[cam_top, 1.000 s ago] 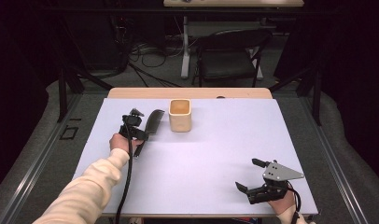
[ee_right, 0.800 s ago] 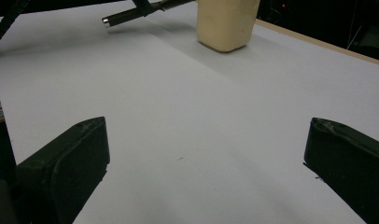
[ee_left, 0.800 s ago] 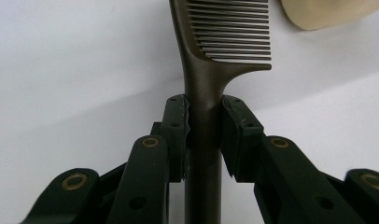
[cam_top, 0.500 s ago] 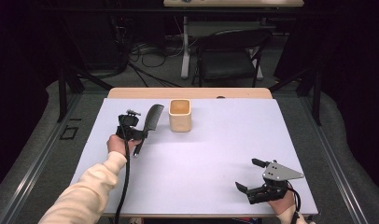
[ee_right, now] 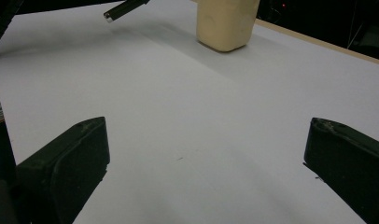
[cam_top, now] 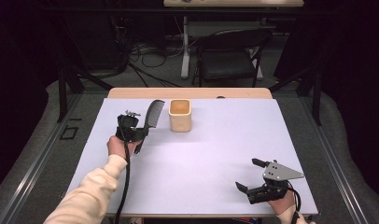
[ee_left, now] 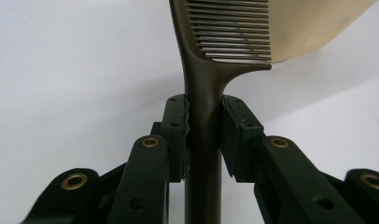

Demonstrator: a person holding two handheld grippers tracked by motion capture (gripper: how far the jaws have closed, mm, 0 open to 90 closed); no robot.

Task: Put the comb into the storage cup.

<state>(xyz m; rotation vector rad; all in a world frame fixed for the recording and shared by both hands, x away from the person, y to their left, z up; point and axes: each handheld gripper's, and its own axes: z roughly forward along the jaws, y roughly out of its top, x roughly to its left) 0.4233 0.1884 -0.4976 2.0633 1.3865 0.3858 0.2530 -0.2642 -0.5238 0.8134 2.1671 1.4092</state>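
Note:
A black comb [cam_top: 151, 116] stands tilted above the white table, toothed end up and toward the beige cup [cam_top: 180, 115]. My left gripper [cam_top: 141, 133] is shut on its handle, just left of the cup. In the left gripper view both pads clamp the comb [ee_left: 204, 88] below the teeth, with the cup [ee_left: 318, 23] behind it. My right gripper [cam_top: 247, 174] rests open near the front right corner, nothing between its fingers. In the right gripper view, the right gripper [ee_right: 206, 163] faces bare table, with the cup [ee_right: 225, 21] and the comb's handle end [ee_right: 124, 9] far off.
The white sheet [cam_top: 215, 149] covers most of the table; a wooden strip [cam_top: 187, 93] shows at the far edge. A black chair [cam_top: 229, 56] and floor cables lie beyond it. The left gripper's cable [cam_top: 126, 177] trails back over the sleeve.
The left gripper has tipped the comb a little more upright, its toothed end rising beside the cup. The right gripper has stayed where it was.

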